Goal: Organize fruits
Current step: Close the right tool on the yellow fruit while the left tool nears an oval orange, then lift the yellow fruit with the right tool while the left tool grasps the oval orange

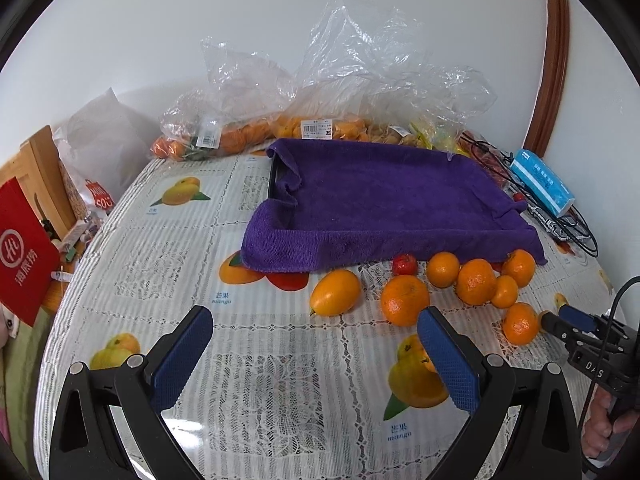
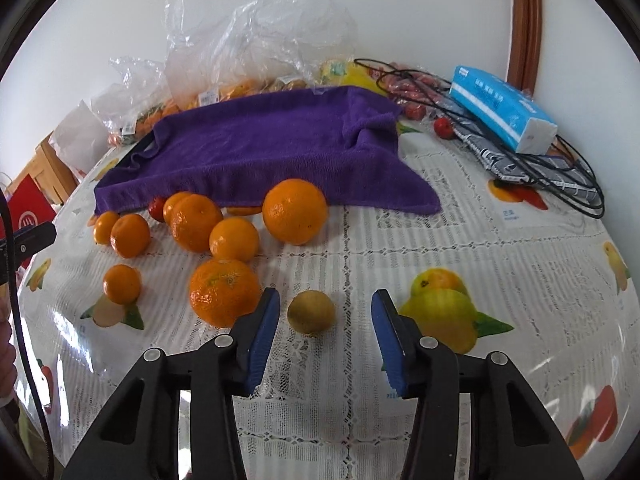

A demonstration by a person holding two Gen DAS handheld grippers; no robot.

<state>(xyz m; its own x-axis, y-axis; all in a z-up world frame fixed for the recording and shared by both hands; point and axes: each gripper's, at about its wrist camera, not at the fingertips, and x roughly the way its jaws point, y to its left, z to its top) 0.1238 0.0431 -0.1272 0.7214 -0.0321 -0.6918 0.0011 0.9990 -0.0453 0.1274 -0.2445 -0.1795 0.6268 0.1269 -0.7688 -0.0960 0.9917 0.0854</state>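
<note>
Both views are bright and evenly lit, with soft daylight-like light that leaves the white wall pale and nearly flat. Shadows are faint and short: a soft one lies behind the small yellowish fruit, and another under the purple towel's front edge. The glossy tabletop cover shows white glare patches near the lower edges of each view, and the clear plastic bags glint. Focus is sharp across the middle. Fisheye distortion bends the tabletop into a dome and curves the wooden frame; dark vignette fills the corners.
</note>
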